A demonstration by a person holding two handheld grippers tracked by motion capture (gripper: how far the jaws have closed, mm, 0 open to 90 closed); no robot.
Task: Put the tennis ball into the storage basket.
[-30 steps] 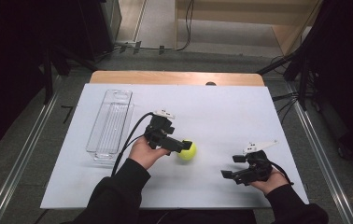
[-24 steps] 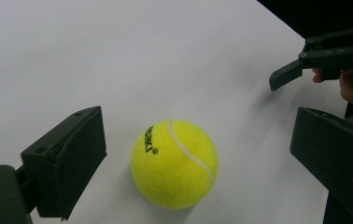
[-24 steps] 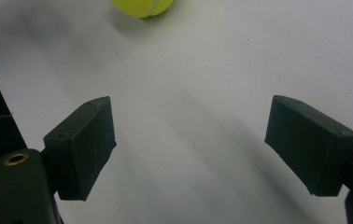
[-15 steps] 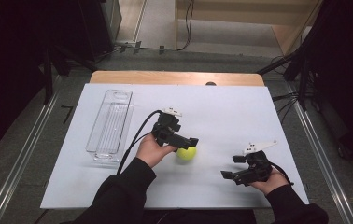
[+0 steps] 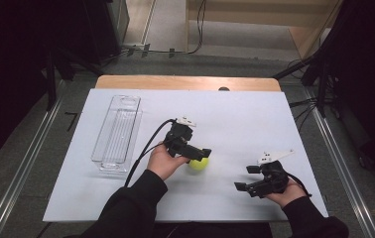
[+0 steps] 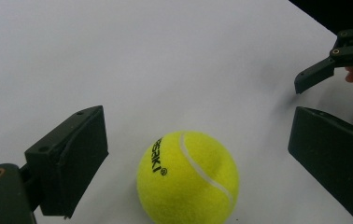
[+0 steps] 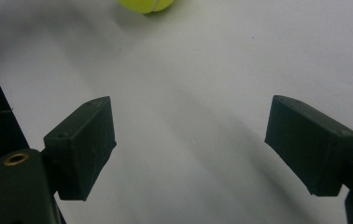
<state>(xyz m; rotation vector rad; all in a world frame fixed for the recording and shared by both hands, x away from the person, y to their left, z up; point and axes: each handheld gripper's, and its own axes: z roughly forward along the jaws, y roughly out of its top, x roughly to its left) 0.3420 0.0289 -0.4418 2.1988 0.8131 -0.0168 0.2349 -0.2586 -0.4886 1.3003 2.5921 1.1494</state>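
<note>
1. High view: A white sheet (image 5: pixel 235 124) covers the table. The left gripper (image 5: pixel 201 154), held in the person's left hand (image 5: pixel 163 161), sits near the middle of the sheet with its jaws over a yellow tennis ball (image 5: pixel 198 164). The ball rests on the sheet. A clear plastic tray (image 5: pixel 117 133) lies well apart at the left side. The right gripper (image 5: pixel 245 184) is held low near the front right edge, away from the ball.

2. Left gripper view: The two black jaws stand wide apart, one on each side of the tennis ball (image 6: pixel 187 178). Neither pad touches it; a gap of bare sheet shows on both sides. Black printed lettering and a white seam face the camera. The right gripper (image 6: pixel 305 84) shows at the upper right.

3. Right gripper view: The jaws are spread wide with nothing between them, over bare white sheet (image 7: pixel 202 116). The tennis ball (image 7: pixel 146 4) lies at the top edge, well clear.
</note>
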